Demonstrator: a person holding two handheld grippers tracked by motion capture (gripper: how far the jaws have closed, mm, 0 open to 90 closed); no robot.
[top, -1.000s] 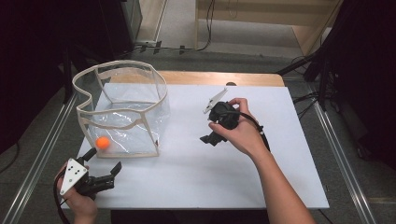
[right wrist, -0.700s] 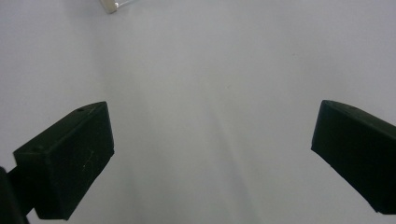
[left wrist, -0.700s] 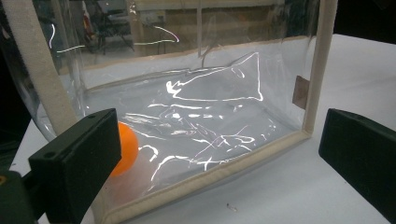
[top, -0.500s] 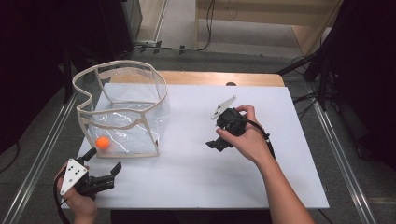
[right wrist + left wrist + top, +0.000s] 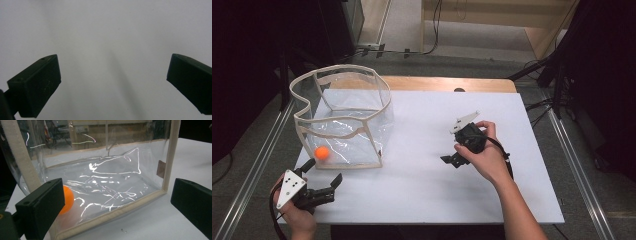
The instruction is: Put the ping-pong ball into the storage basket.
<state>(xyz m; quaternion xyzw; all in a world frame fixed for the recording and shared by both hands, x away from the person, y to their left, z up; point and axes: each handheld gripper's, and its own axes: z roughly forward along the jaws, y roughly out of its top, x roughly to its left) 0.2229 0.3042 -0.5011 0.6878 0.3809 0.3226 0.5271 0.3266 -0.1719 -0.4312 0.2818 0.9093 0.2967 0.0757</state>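
Facing bag (image 5: 105, 187) with left gripper (image 5: 323, 181) wide | right gripper (image 5: 451, 161) wide, empty | bag soft, light, slippery; you should pinch its cloth rim | ball (image 5: 322, 152) inside.

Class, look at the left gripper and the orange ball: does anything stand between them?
Yes. The orange ball lies inside the clear bag, behind its transparent front wall and cloth-trimmed bottom edge. The left gripper, jaws open, faces that wall from outside on the table, so the wall bars a straight reach; the bag's top looks open.
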